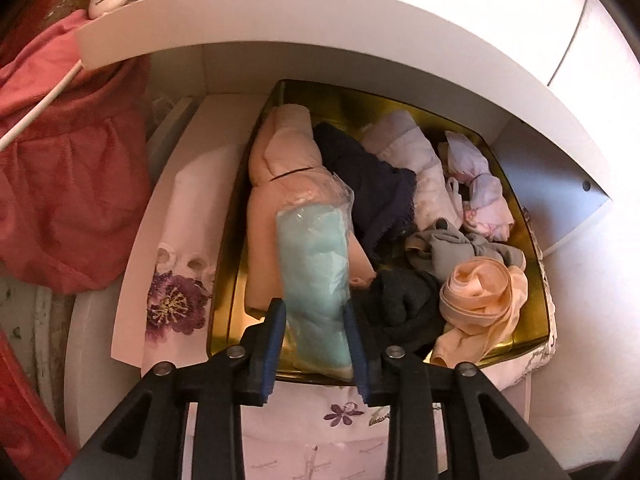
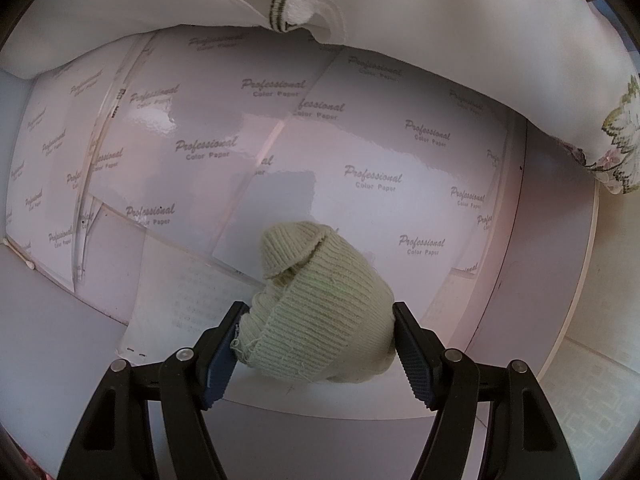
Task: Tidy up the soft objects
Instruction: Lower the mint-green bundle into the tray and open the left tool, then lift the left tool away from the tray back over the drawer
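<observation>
Left wrist view, nearest: left gripper (image 1: 316,344), jaws clamped on the lower end of a pale blue soft item in a clear plastic wrapper (image 1: 314,264), tilted over the near-left part of a gold tin box (image 1: 224,304). Beneath and beyond the wrapper: a pink padded roll (image 1: 280,152) lying along the box's left wall. Centre of the box: a dark grey sock bundle (image 1: 404,304) near the front edge, a navy fabric piece (image 1: 372,188) behind it. Right half, front to back: a peach ribbon-edged garment (image 1: 480,292) at the near-right corner, a grey knotted cloth (image 1: 452,252), a pale lilac bundle (image 1: 480,188), and a white-lilac roll (image 1: 412,160) toward the far wall. Box resting on a flower-embroidered cloth (image 1: 176,300) inside a white drawer (image 1: 280,20). Red fabric (image 1: 68,184) outside the drawer's left edge.

Right wrist view, nearest: right gripper (image 2: 318,332), jaws set wide and pressing both sides of a rolled cream knit sock (image 2: 320,312). Beyond: printed paper sheets (image 2: 360,152) lining a white surface; embroidered white cloth (image 2: 440,20) along the far edge.
</observation>
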Demonstrator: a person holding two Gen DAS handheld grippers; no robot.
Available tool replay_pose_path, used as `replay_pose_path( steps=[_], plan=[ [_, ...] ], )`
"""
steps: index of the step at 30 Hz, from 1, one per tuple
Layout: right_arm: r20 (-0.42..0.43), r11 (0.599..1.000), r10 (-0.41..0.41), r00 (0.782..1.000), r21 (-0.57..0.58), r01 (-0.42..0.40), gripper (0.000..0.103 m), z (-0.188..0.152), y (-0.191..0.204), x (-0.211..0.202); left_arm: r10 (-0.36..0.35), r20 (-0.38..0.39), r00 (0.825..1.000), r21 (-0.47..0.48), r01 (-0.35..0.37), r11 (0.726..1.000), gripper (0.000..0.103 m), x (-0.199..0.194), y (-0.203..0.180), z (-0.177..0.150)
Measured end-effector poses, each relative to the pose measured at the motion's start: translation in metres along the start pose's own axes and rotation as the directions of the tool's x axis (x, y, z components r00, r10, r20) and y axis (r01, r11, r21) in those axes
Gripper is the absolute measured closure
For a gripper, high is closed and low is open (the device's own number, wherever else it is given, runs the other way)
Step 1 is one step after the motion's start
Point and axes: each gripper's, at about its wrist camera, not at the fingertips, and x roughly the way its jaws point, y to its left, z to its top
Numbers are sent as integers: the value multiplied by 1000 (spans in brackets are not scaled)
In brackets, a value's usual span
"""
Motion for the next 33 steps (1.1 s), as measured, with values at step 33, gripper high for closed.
replay_pose_path(
  steps=[33],
  plan=[
    [-30, 982, 125, 992, 143, -119, 27, 3, -38, 16, -15, 100, 995, -57, 21, 998, 64, -84, 27, -78]
  ],
)
